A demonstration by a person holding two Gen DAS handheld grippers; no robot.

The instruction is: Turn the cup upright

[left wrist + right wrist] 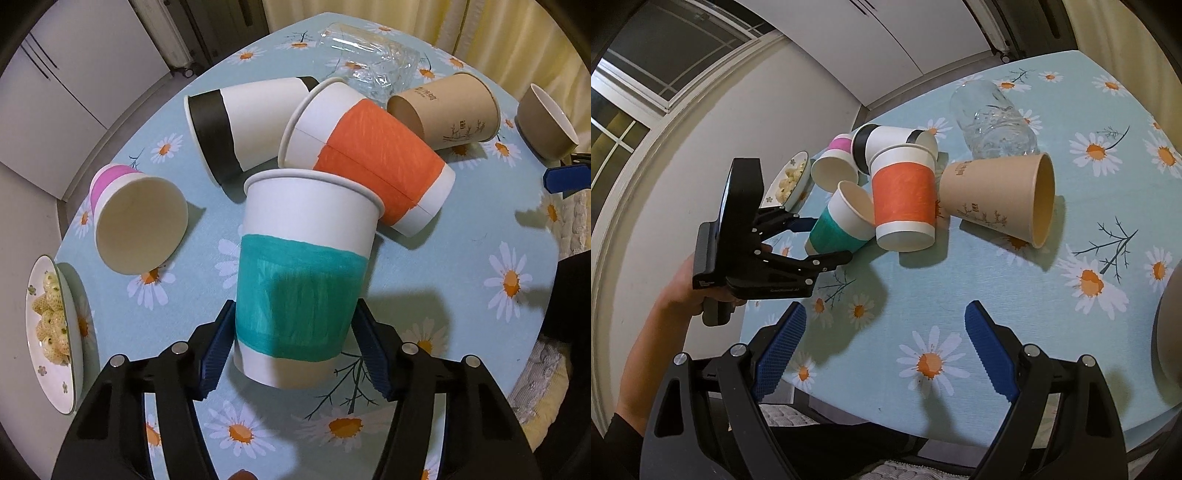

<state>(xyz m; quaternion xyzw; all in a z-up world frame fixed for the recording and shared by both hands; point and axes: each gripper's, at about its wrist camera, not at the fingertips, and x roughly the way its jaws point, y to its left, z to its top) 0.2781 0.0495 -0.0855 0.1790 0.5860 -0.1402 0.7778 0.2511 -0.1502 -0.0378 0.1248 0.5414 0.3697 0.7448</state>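
A white paper cup with a teal band (303, 291) sits between the blue pads of my left gripper (295, 350), tilted with its rim away from me and lifted off the table. The pads press its lower sides. In the right wrist view the same teal cup (836, 225) is held tilted by the left gripper (816, 240), its mouth toward the orange cup. My right gripper (882, 354) is open and empty above the near table edge.
Lying on the daisy tablecloth (461, 258): an orange-band cup (369, 162), a black-band cup (243, 125), a pink-band cup (136, 218), a brown cup (450, 110) and a clear glass (369, 55). A plate of pale fruit (51, 332) sits left; a bowl (546, 122) sits right.
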